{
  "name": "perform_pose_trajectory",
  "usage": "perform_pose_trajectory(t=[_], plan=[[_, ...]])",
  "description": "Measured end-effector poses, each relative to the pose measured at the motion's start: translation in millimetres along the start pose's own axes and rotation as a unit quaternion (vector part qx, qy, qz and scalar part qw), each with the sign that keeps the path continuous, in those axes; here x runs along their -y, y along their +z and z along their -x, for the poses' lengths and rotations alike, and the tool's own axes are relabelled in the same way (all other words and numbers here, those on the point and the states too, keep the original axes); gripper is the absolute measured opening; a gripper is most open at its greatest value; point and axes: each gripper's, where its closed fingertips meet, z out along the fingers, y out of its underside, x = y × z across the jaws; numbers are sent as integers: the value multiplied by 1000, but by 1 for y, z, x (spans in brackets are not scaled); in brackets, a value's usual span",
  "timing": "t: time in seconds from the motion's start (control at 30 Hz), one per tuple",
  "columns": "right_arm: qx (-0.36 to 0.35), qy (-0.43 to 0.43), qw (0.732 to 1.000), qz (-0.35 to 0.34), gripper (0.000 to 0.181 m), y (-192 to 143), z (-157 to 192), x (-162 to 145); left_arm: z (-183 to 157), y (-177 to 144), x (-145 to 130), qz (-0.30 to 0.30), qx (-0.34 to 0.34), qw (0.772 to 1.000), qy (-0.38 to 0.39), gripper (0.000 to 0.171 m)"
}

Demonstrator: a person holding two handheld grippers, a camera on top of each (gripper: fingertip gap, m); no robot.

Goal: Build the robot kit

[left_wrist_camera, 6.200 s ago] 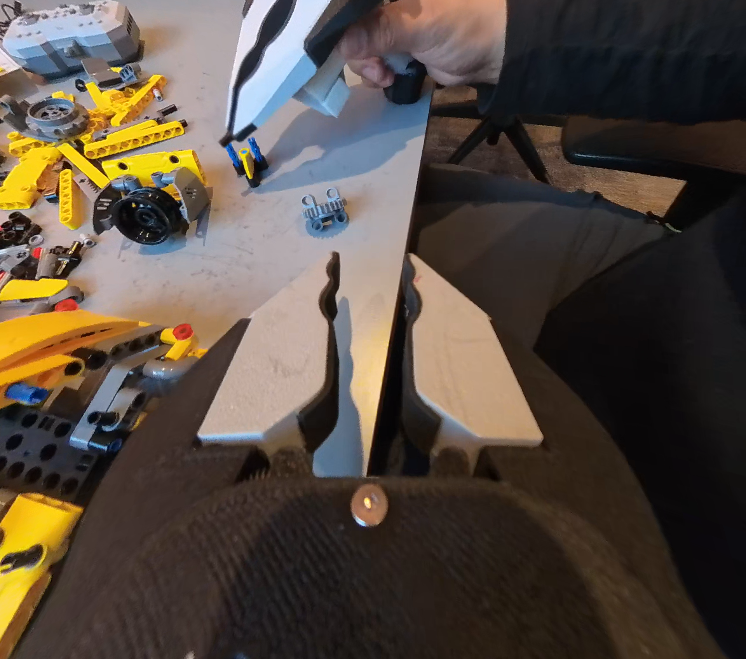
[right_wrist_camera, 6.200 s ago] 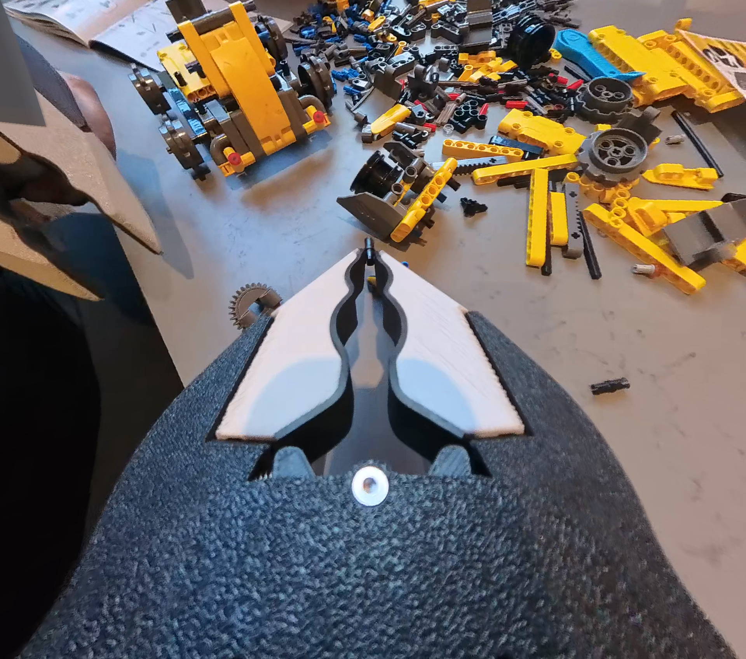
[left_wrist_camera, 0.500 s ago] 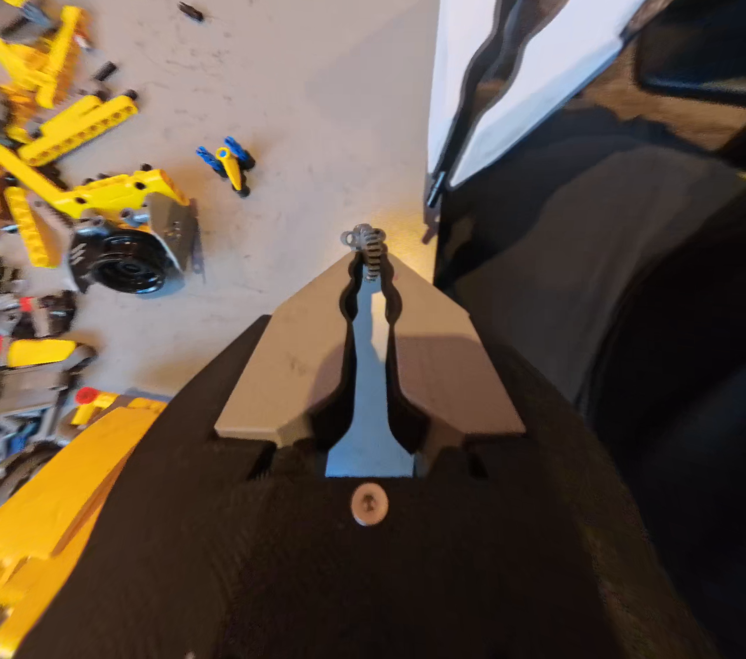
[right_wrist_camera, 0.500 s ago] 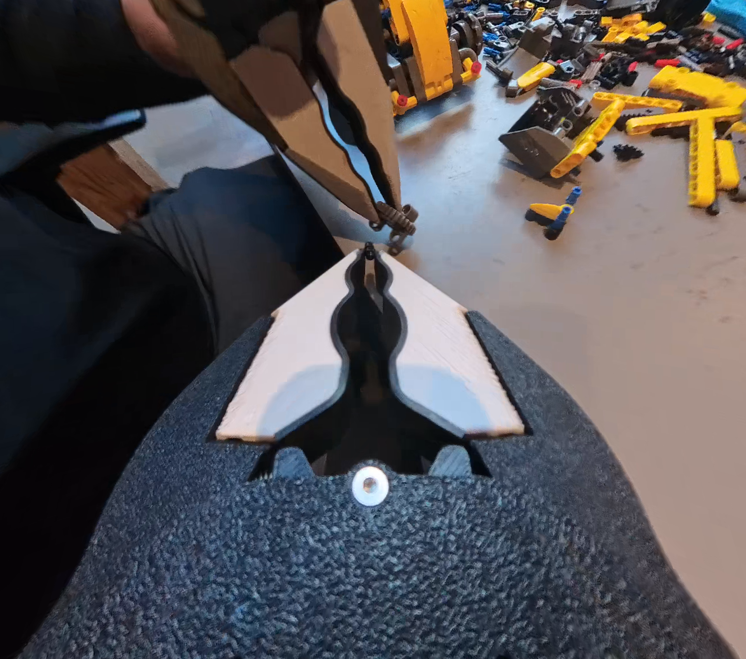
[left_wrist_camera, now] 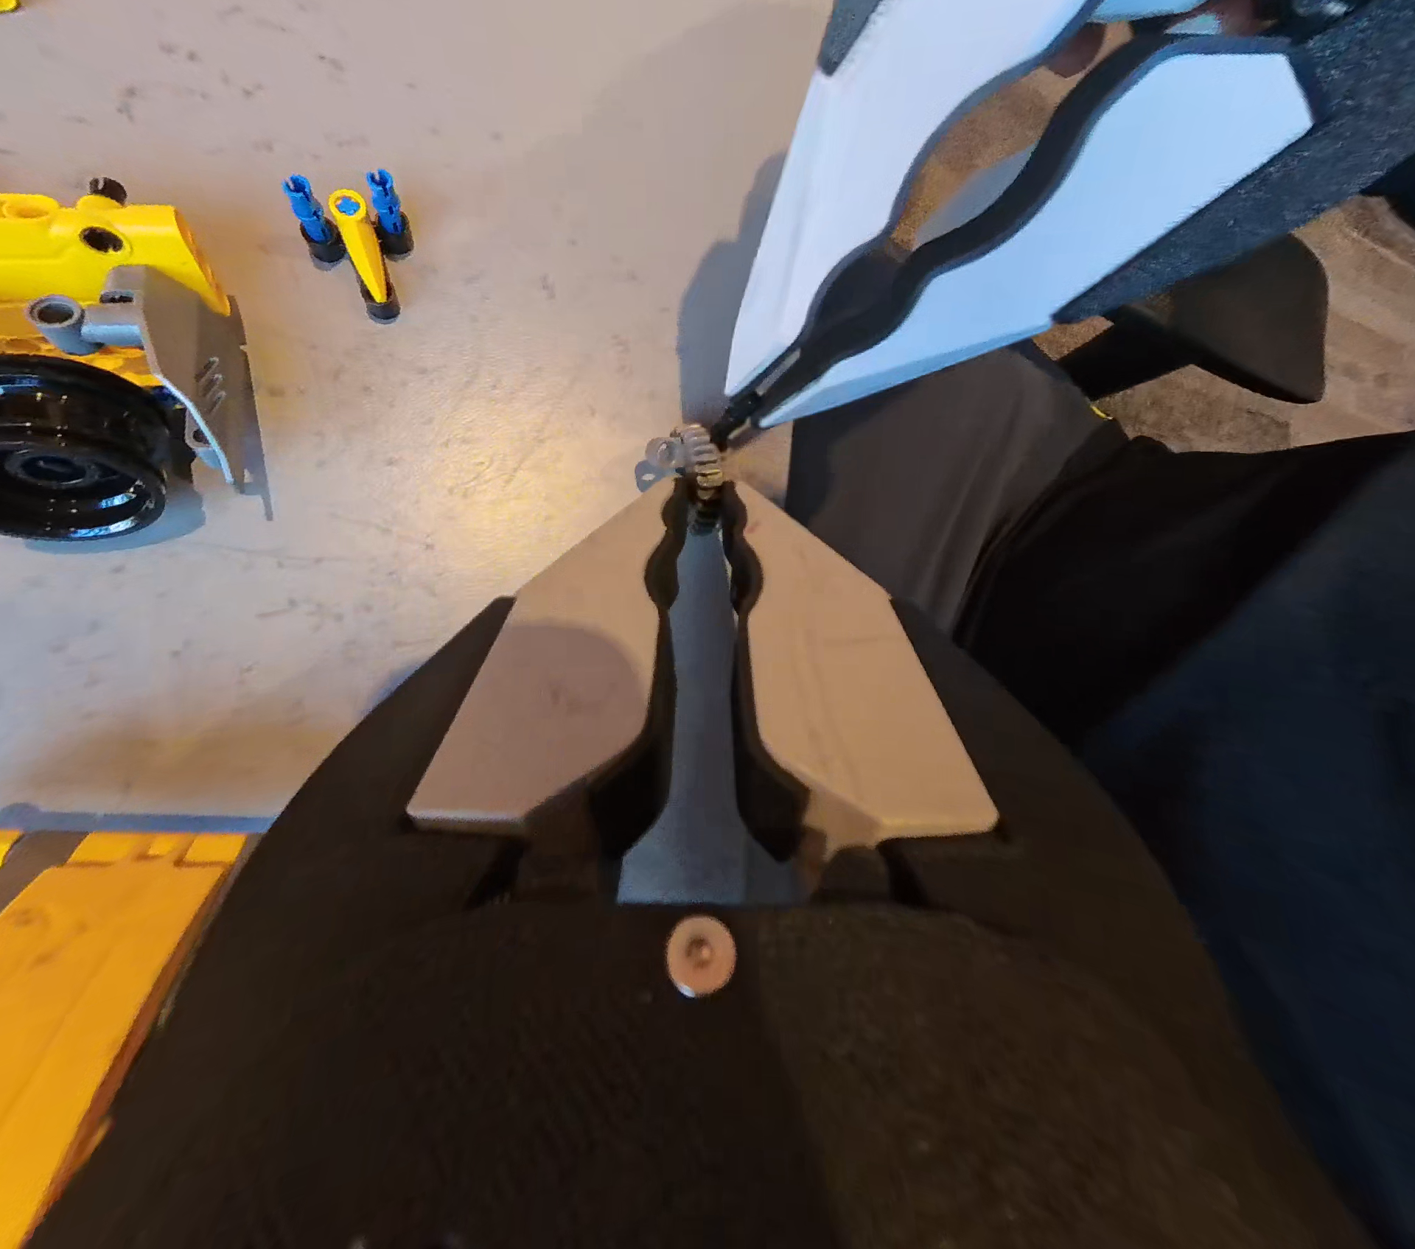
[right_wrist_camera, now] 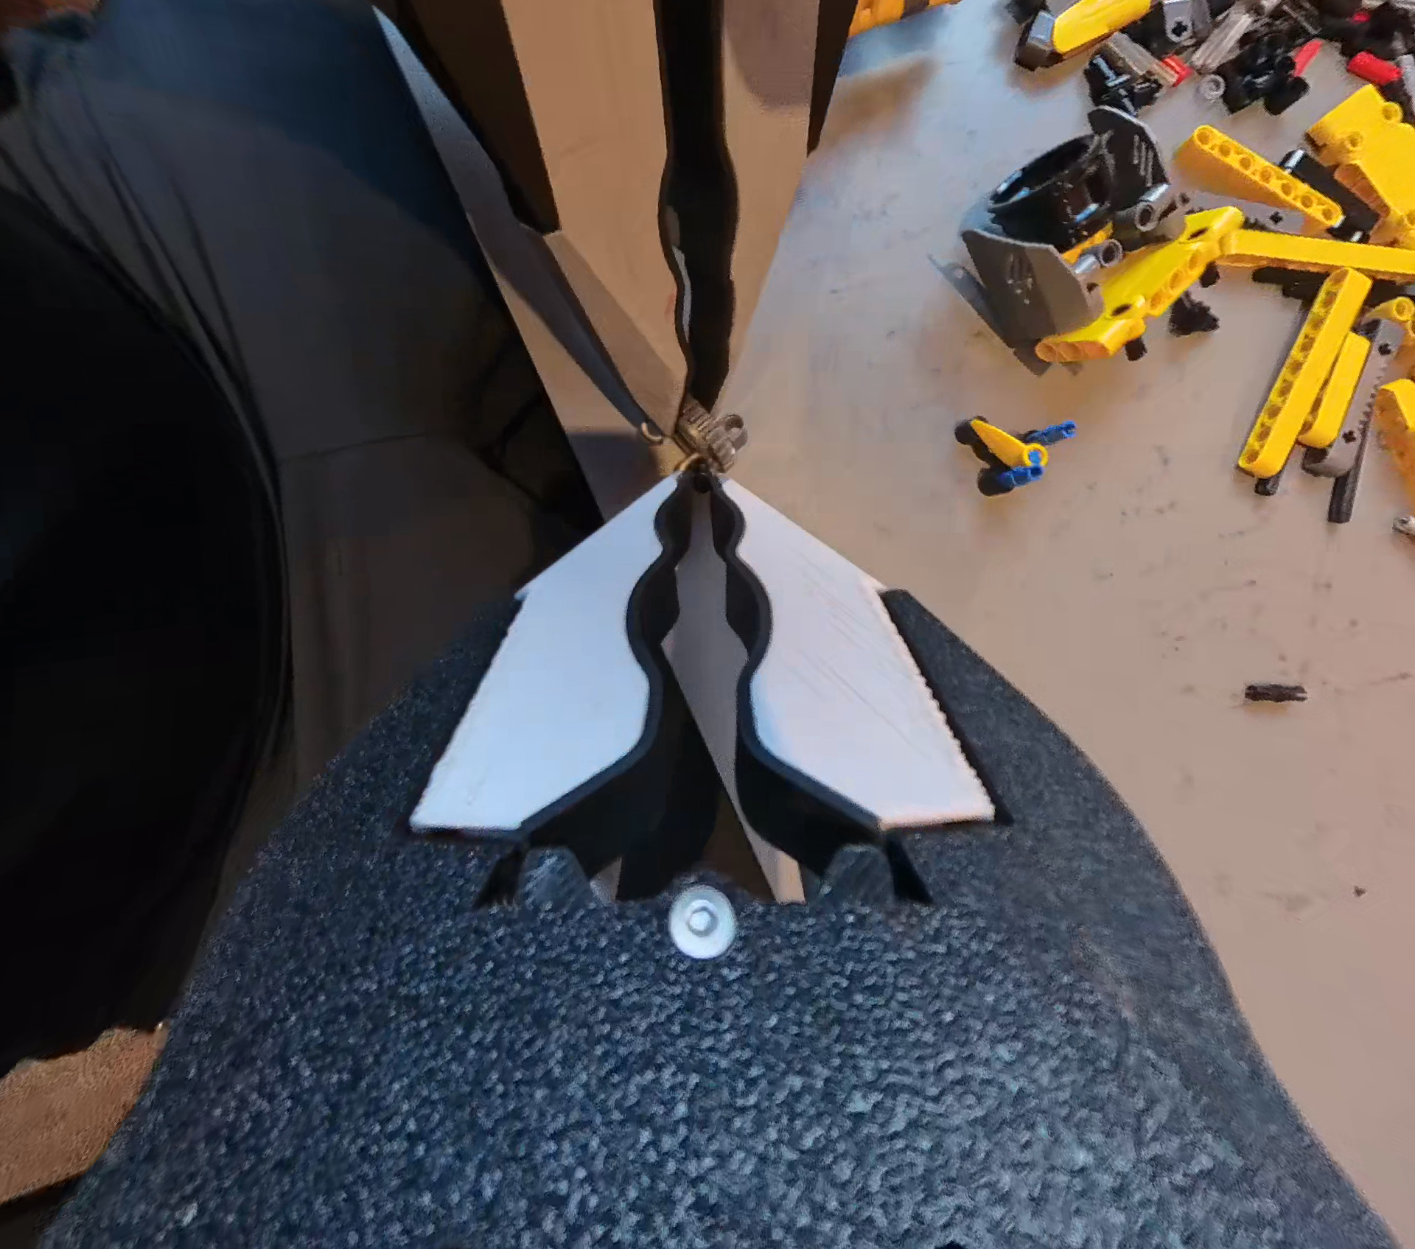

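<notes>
Grippers met tip-to-tip: L gripper [left_wrist_camera: 700, 500] clamped on small gear assy [left_wrist_camera: 685, 454]. R gripper [right_wrist_camera: 698, 473], earlier apart from gear, now touched it, pinching black pin [left_wrist_camera: 739, 420]. Blue-yellow connector [left_wrist_camera: 356, 240] lay well apart from gear.

gear piece [left_wrist_camera: 693, 456] btwn both grippers' jaws, parts pile [right_wrist_camera: 1256, 87] right

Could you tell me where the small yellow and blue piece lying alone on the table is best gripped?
Grip the small yellow and blue piece across its tapered yellow middle, coming from above; it lies flat on the table, clear of the pile, and its blue pins look too thin to pinch securely.
</notes>
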Motion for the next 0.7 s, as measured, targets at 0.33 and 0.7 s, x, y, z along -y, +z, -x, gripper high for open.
perform_pose_trajectory(t=[0.33, 0.7], plan=[[-17, -45, 997, 66, 4, 4, 2, 2, 0, -1, 0, -30, -2, 999, -9, 7], [-17, -52, 994, 94, 4, 2, 3, -2, 0, 1, 2, -46, -4, 999, -10, 7]])
